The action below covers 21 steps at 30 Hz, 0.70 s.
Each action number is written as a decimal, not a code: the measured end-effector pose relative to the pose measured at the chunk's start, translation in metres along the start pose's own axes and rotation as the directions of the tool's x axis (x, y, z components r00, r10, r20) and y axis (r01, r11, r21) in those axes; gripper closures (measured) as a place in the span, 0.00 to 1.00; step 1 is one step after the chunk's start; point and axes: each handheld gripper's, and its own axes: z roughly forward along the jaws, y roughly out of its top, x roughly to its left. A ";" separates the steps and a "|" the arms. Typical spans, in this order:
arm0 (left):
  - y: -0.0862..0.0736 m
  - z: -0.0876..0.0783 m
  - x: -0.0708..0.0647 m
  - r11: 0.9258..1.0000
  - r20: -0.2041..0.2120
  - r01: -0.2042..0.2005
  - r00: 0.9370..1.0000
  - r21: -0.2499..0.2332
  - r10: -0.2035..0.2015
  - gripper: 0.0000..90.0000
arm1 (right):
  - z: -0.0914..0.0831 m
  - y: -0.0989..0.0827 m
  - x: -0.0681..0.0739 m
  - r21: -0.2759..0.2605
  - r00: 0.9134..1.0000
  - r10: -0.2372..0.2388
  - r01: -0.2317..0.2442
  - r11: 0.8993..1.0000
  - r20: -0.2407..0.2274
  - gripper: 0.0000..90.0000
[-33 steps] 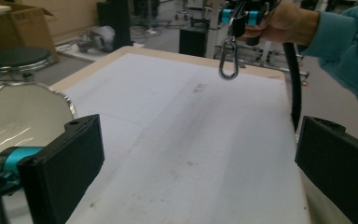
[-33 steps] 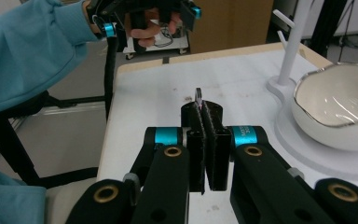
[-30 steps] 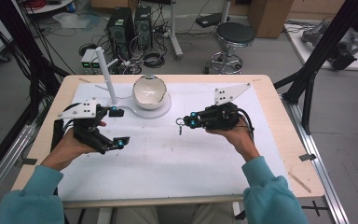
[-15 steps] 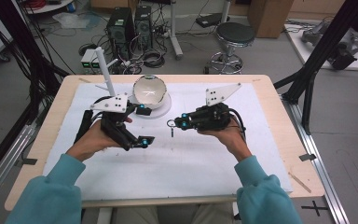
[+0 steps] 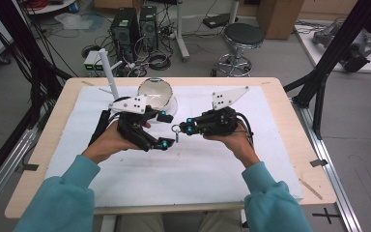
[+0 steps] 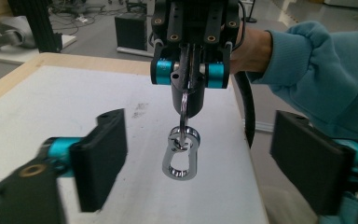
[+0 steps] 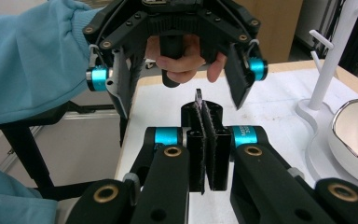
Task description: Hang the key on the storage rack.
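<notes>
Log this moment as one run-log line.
right hand-held gripper: shut on key ring, carabiner dangling | left hand-held gripper: open, facing carabiner | bowl: on table behind

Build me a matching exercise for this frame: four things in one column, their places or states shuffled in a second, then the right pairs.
Things
1. left gripper
2. right gripper
3. carabiner
4. white bowl

States
A. hangs in the air above the white mat
B. jaws wide apart
C. sits on the table near its far edge
D. jaws closed on a small metal part

Pairs: 1-B, 2-D, 3-A, 4-C
</notes>
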 end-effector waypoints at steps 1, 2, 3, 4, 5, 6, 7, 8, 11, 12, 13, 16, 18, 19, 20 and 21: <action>0.000 0.000 0.001 1.000 0.002 0.000 1.000 0.000 0.000 0.30 | 0.000 0.000 0.000 -0.004 1.000 0.002 -0.002 1.000 -0.002 0.99; 0.000 0.000 0.001 1.000 0.007 0.003 1.000 -0.004 -0.002 0.33 | 0.000 0.000 0.000 -0.006 1.000 -0.001 0.001 1.000 -0.003 0.99; 0.000 0.000 0.002 1.000 0.014 0.004 1.000 -0.003 -0.004 0.36 | -0.001 0.000 0.000 -0.007 1.000 0.002 -0.002 1.000 -0.006 0.99; 0.000 -0.001 0.002 1.000 0.023 0.004 1.000 -0.003 -0.004 0.41 | -0.001 -0.001 0.000 -0.009 1.000 0.002 -0.002 1.000 -0.006 0.99; 0.000 -0.001 0.002 1.000 0.026 0.001 1.000 -0.002 -0.001 0.45 | 0.000 -0.001 0.000 -0.010 1.000 0.004 -0.005 1.000 -0.008 0.99; 0.000 -0.001 0.002 1.000 0.031 0.002 1.000 0.000 -0.002 0.52 | 0.000 -0.001 0.000 -0.005 1.000 0.004 -0.004 1.000 -0.012 0.99; 0.000 -0.001 0.002 1.000 0.033 0.005 0.999 -0.004 -0.005 0.52 | 0.000 -0.001 0.000 -0.005 1.000 0.004 -0.004 1.000 -0.012 0.99; 0.000 -0.001 0.002 1.000 0.033 0.008 0.999 -0.003 -0.008 0.54 | 0.000 -0.001 0.000 -0.005 1.000 0.004 -0.004 1.000 -0.011 0.99; 0.000 -0.003 0.002 1.000 0.033 0.005 0.999 0.003 -0.005 0.62 | 0.000 -0.001 0.000 -0.008 1.000 0.007 -0.007 1.000 -0.012 0.99; 0.000 -0.003 0.002 1.000 0.036 0.005 0.999 0.004 -0.005 0.64 | 0.000 -0.001 0.000 -0.010 1.000 0.007 -0.007 1.000 -0.012 0.99; 0.000 -0.003 0.002 1.000 0.034 0.004 0.999 0.005 -0.004 0.66 | 0.000 -0.001 0.000 -0.010 1.000 0.009 -0.009 1.000 -0.012 0.99; 0.000 -0.005 0.003 1.000 0.035 -0.004 0.999 0.007 0.004 0.74 | -0.001 -0.001 0.000 -0.009 1.000 0.011 -0.012 1.000 -0.013 0.99; 0.001 -0.005 0.003 1.000 0.033 -0.005 0.999 0.006 0.005 0.76 | -0.001 -0.001 0.000 -0.009 1.000 0.010 -0.010 1.000 -0.011 0.99; 0.001 -0.005 0.003 1.000 0.032 -0.005 0.999 0.005 0.005 0.77 | -0.001 -0.001 0.000 -0.010 1.000 0.009 -0.010 1.000 -0.013 0.99; 0.001 -0.005 0.003 1.000 0.031 -0.007 1.000 0.008 0.007 0.78 | -0.001 -0.001 -0.001 -0.011 1.000 0.011 -0.011 1.000 -0.013 0.99; 0.002 -0.005 0.003 1.000 0.029 -0.006 1.000 0.004 0.006 0.78 | -0.001 -0.001 -0.001 -0.011 1.000 0.010 -0.010 1.000 -0.012 0.99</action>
